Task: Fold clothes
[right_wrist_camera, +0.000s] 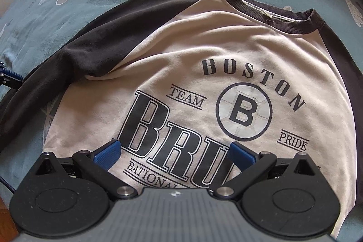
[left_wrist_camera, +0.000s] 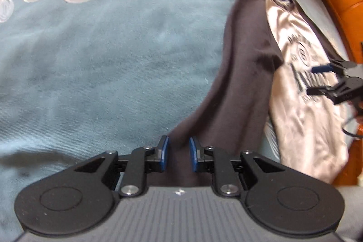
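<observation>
Left gripper (left_wrist_camera: 178, 152), lower centre: jaws narrow, dark sleeve (left_wrist_camera: 240, 74) between them, grip unconfirmed. Right gripper (right_wrist_camera: 174, 152): jaws wide, nothing held, over the shirt (right_wrist_camera: 204, 49). Risk judged: the sleeve is dropped if pulled.

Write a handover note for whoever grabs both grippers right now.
Left gripper: jaws narrowly apart over the dark sleeve, with sleeve cloth between the pads; no pinch visible.
Right gripper: jaws wide open above the shirt's printed chest, holding nothing.
Shirt: lies face up, spread flat on the blue bedspread, collar at the far end, one dark sleeve stretched out to the side.
Done: shirt laid out.
Left: no fold shows yet; sleeves in, then body.
</observation>
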`<action>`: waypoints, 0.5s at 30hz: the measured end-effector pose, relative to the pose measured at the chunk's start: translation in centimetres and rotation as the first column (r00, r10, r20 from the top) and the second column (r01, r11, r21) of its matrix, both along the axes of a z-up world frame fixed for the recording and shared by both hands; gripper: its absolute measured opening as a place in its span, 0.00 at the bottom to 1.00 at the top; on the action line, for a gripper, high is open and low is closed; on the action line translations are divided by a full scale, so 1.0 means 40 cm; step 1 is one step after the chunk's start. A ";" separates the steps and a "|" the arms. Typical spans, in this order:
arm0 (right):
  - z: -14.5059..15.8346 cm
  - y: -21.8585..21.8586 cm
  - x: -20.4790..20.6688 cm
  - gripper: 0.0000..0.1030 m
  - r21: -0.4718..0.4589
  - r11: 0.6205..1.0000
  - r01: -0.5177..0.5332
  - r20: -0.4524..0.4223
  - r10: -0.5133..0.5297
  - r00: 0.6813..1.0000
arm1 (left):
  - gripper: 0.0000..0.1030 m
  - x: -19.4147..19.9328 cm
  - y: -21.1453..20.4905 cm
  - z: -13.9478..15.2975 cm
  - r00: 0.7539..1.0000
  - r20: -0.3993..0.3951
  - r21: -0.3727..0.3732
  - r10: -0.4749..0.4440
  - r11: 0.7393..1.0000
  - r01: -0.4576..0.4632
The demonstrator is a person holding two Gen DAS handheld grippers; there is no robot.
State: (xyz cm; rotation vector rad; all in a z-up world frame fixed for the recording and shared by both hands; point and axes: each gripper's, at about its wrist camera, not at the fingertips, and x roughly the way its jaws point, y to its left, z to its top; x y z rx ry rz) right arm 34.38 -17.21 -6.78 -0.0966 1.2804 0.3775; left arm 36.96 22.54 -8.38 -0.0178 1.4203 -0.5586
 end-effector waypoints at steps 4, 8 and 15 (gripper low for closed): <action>-0.014 -0.024 -0.004 1.00 0.009 0.999 0.043 -0.013 -0.042 0.999 | 0.16 0.038 0.024 -0.014 0.996 -0.063 -0.024 -0.057 0.998 0.055; -0.021 -0.024 0.001 1.00 0.012 0.998 0.060 -0.016 -0.060 0.998 | 0.17 0.074 0.010 -0.029 0.991 -0.090 -0.028 -0.103 0.995 0.101; -0.027 -0.018 0.016 1.00 0.011 0.997 0.074 -0.027 -0.074 0.997 | 0.43 0.094 0.007 -0.025 0.967 -0.163 -0.109 -0.195 0.978 0.179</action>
